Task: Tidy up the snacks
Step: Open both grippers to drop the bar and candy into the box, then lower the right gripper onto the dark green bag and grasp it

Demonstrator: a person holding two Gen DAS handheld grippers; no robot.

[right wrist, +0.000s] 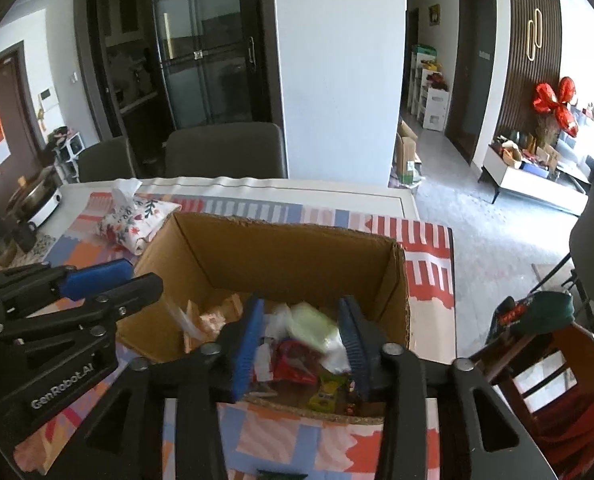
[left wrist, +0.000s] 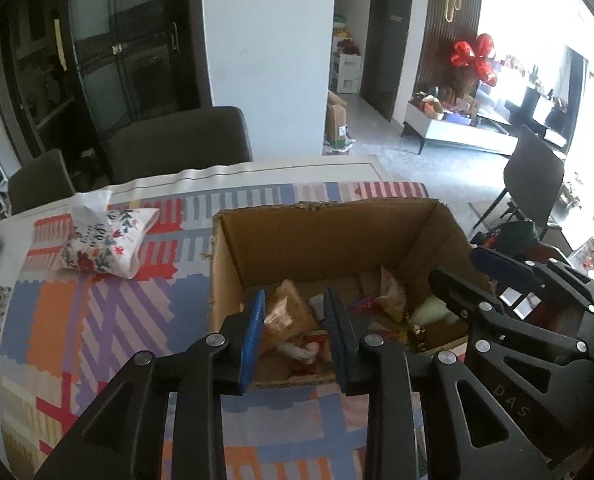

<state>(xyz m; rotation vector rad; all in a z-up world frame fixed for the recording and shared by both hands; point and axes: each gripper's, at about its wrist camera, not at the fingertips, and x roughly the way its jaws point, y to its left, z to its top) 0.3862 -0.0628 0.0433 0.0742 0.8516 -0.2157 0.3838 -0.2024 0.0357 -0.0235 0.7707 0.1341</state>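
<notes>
A table (left wrist: 305, 168) under a striped cloth (left wrist: 97, 312) carried an open cardboard box (right wrist: 281, 252), with a floral tissue pack (left wrist: 109, 240) beside it. Snacks (right wrist: 309, 344) lay in the box's bottom. The left gripper (left wrist: 293, 332) and right gripper (right wrist: 305, 340) hung above them, fingers apart, holding nothing.

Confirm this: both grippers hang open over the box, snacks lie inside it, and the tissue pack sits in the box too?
Not quite. The tissue pack lies on the mat, left of the box, as the left wrist view shows. The rest holds.
</notes>
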